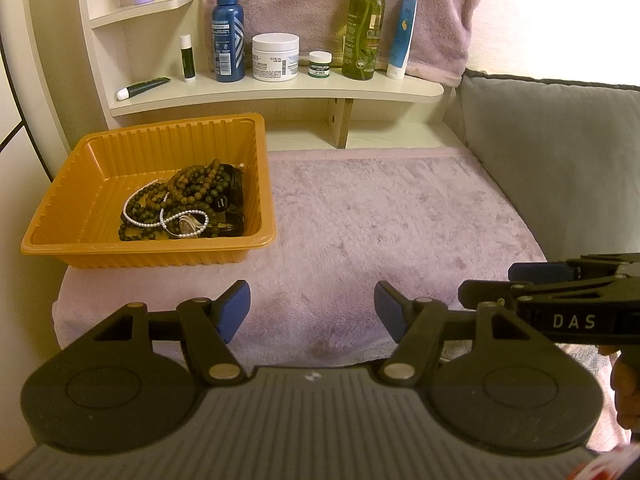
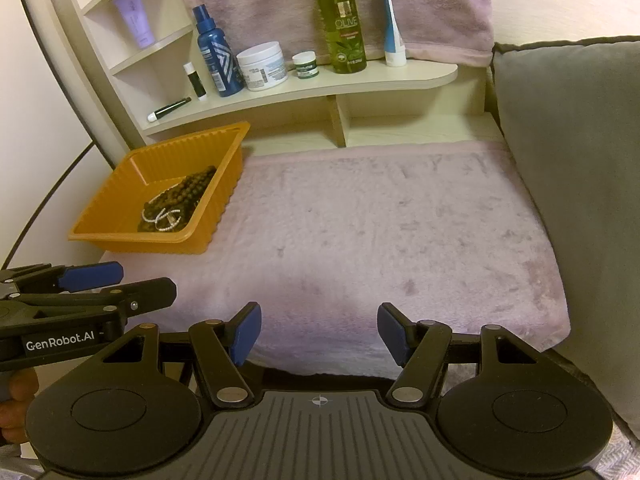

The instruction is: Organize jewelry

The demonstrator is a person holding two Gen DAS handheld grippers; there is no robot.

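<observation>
Two grippers hang side by side over a pinkish plush towel (image 1: 384, 216) spread on a low surface, with a grey cushion (image 1: 560, 160) along its 3 o'clock edge. At 12 o'clock a pale wooden shelf (image 1: 280, 96) carries toiletries: a blue spray bottle (image 1: 229, 36), a white cream jar (image 1: 275, 57), a green olive bottle (image 1: 363, 32) and a blue-and-white tube (image 1: 402, 36), with a second pink towel draped behind them.

An orange ribbed plastic tray (image 1: 100, 168) sits on the towel at 10 o'clock. The jewelry (image 1: 188, 204) lies heaped in its right half, toward the near corner: brown and dark bead strands, a white pearl strand and a watch, tangled, so no single long axis can be told.

Jaws of the left gripper (image 1: 312, 312) stand spread with nothing between them; so do those of the right gripper (image 2: 319, 332).
</observation>
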